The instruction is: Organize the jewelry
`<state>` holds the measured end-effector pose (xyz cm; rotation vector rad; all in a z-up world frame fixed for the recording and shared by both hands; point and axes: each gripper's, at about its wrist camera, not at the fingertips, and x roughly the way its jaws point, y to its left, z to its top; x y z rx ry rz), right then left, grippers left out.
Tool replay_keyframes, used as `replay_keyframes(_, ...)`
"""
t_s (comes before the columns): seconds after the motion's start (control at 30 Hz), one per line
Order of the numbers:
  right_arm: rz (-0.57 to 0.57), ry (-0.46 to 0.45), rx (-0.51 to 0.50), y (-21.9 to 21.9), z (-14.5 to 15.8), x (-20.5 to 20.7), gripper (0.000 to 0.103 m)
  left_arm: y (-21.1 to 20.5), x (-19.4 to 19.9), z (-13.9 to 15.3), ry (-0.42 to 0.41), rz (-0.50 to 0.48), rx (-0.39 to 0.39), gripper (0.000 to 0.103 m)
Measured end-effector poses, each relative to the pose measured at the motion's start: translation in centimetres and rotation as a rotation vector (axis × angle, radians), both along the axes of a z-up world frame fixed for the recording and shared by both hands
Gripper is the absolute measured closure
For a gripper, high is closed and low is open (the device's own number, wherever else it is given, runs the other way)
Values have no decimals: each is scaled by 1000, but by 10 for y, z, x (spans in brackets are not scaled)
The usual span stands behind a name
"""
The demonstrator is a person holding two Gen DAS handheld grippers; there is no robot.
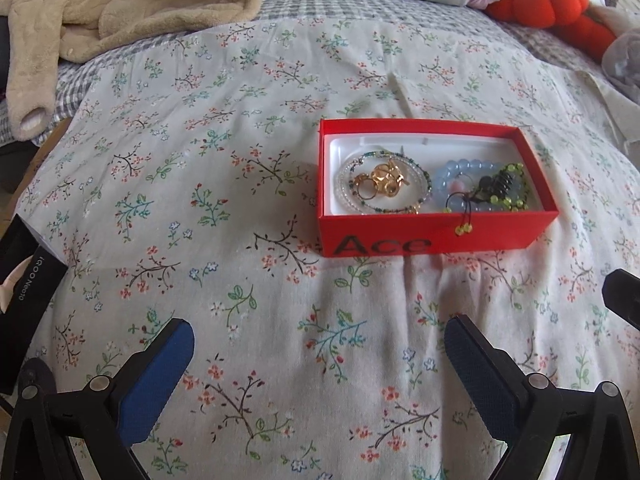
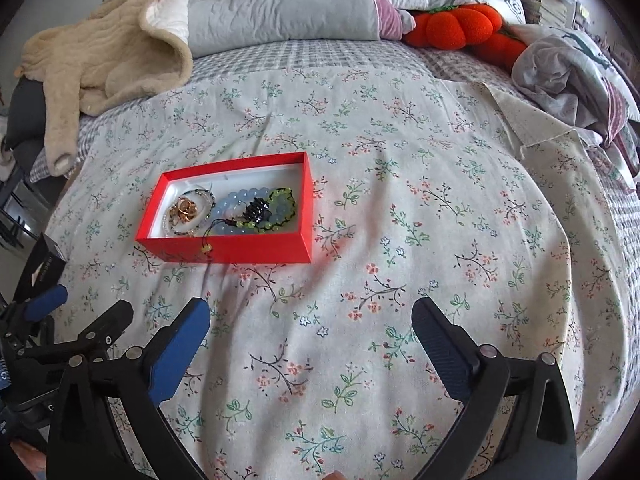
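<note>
Left wrist view: both tongs spread and empty, red box (image 1: pixel 436 236) ahead.
A cord (image 1: pixel 464 220) drapes over the wall nearest the left gripper (image 1: pixel 320 344); right gripper (image 2: pixel 310 328) could snag it, tipping the jewelry (image 1: pixel 384 184).

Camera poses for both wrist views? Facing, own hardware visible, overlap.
Left wrist: on the left gripper, low over the floral bedsheet, facing the red cardboard jewelry box; its blue-padded fingers show.
Right wrist: on the right gripper, higher, box ahead-left; left gripper visible.
Shared: box, beige fleece blanket, orange pumpkin plush.
</note>
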<state>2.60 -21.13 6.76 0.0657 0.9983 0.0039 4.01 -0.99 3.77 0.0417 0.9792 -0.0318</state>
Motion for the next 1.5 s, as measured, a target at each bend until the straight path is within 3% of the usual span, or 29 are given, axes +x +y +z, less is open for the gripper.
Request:
replay_keyframes(0.27, 24, 12, -38, 7, -5, -16, 1, 5, -9, -5, 3, 13, 14, 0)
replay_keyframes(1.5, 16, 31, -32, 16, -9, -9, 1, 5, -9, -4, -10, 19, 18, 0)
